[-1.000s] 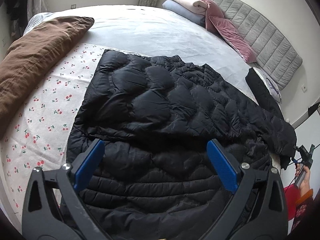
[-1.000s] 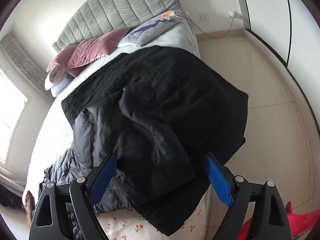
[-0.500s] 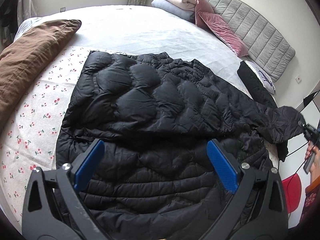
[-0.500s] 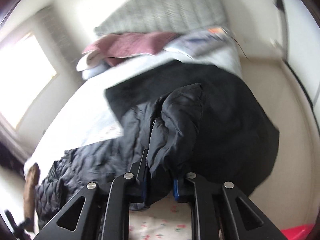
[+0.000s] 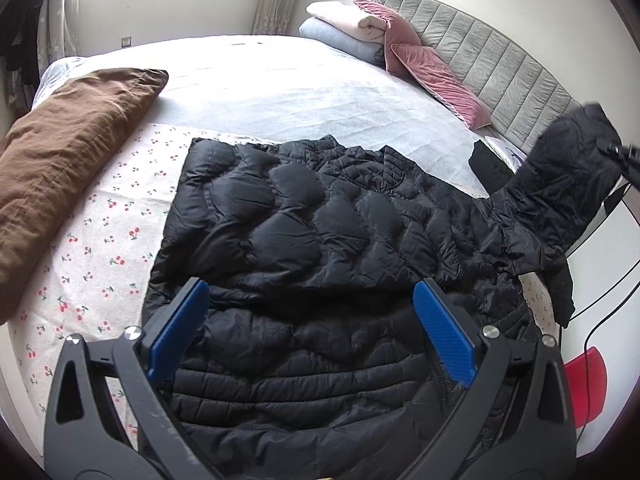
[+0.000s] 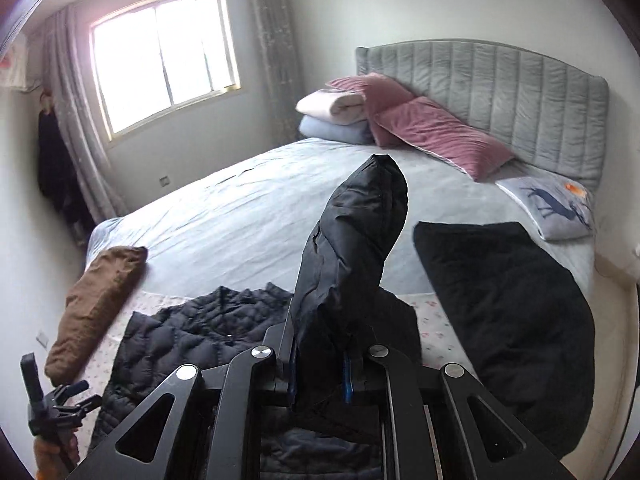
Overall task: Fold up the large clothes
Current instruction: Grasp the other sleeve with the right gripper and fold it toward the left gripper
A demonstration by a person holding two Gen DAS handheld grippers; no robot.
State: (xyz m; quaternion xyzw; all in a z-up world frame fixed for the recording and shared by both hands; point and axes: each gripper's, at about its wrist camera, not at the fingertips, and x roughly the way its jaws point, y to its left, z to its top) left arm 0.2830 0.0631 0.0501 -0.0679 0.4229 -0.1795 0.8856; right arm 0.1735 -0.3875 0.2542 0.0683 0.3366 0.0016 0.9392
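Note:
A black quilted puffer jacket (image 5: 320, 232) lies spread on the cherry-print sheet (image 5: 100, 248) at the near end of the bed. My left gripper (image 5: 310, 292) hovers open over its lower part, with nothing between the blue pads. My right gripper (image 6: 320, 364) is shut on the jacket's sleeve (image 6: 352, 248), which stands up out of the jaws above the bed. In the left wrist view that raised sleeve (image 5: 568, 184) hangs at the right edge, off the mattress. The jacket body (image 6: 192, 336) lies below and to the left of the right gripper.
A folded brown cloth (image 5: 68, 160) lies on the bed's left side. A flat black garment (image 6: 508, 312) covers the right edge. Pink pillows (image 6: 436, 136), folded blankets (image 6: 332, 116) and a grey headboard (image 6: 500, 84) are at the far end. A red stool (image 5: 584, 384) and cables are on the floor.
My right gripper went from open to shut on the sleeve, rolled, and carried it up from the bed's edge. The left gripper rose a little and stayed open.

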